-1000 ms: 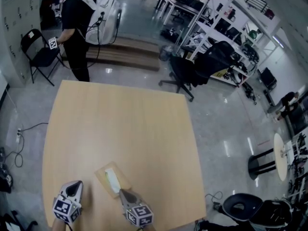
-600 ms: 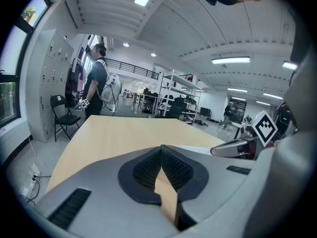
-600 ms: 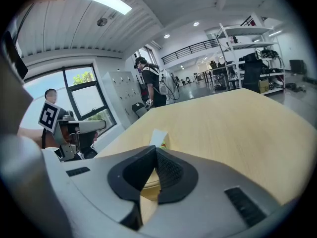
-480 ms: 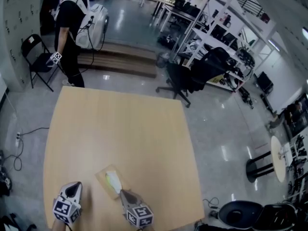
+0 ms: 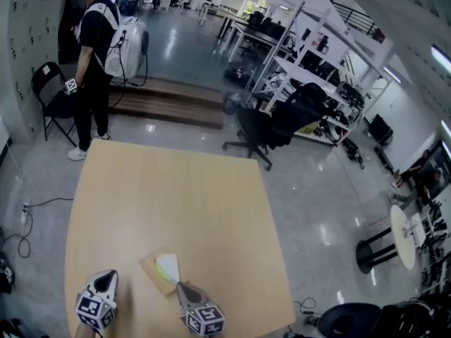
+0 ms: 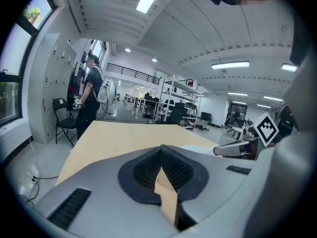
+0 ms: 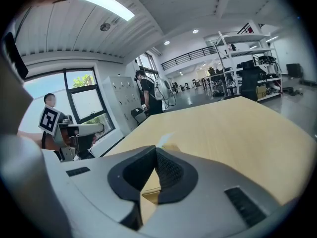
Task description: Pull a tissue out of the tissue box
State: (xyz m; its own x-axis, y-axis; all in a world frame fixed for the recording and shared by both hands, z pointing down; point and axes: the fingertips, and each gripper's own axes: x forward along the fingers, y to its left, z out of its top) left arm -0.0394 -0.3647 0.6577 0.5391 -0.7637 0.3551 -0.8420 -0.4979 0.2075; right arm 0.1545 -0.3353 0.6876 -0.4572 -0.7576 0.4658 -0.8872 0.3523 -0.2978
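**Head view.** The right gripper (image 5: 180, 286) is at the near edge of the table (image 5: 169, 189) with its jaws drawn together. Its tip meets the lower corner of a white tissue (image 5: 168, 266), which stands up as a small triangle from the tan tissue box (image 5: 149, 267). The box lies flat on the table, directly ahead of that tip. The left gripper (image 5: 106, 276) is off to the right gripper's left, apart from the box, and it too narrows to a closed point. The bottom edge of the frame cuts off both hands. The contact between pads and tissue is too small to read here. Far beyond both grippers, a person (image 5: 91, 62) stands past the table's far corner.

**Left gripper view.** The ribbed pads (image 6: 171, 165) meet at their tips with nothing between them. Only table wood shows through the slit below. To this gripper's right are the right gripper's body and marker cube. A pale patch ahead of it is hard to make out. The left gripper's own body hides the box.

**Right gripper view.** The jaws are closed, and a white sliver of tissue (image 7: 166, 138) comes out right at their tips, so they are clamped on it. The box (image 7: 171, 147) peeks out just beyond the tips. The gripper's body hides the rest of the tissue.
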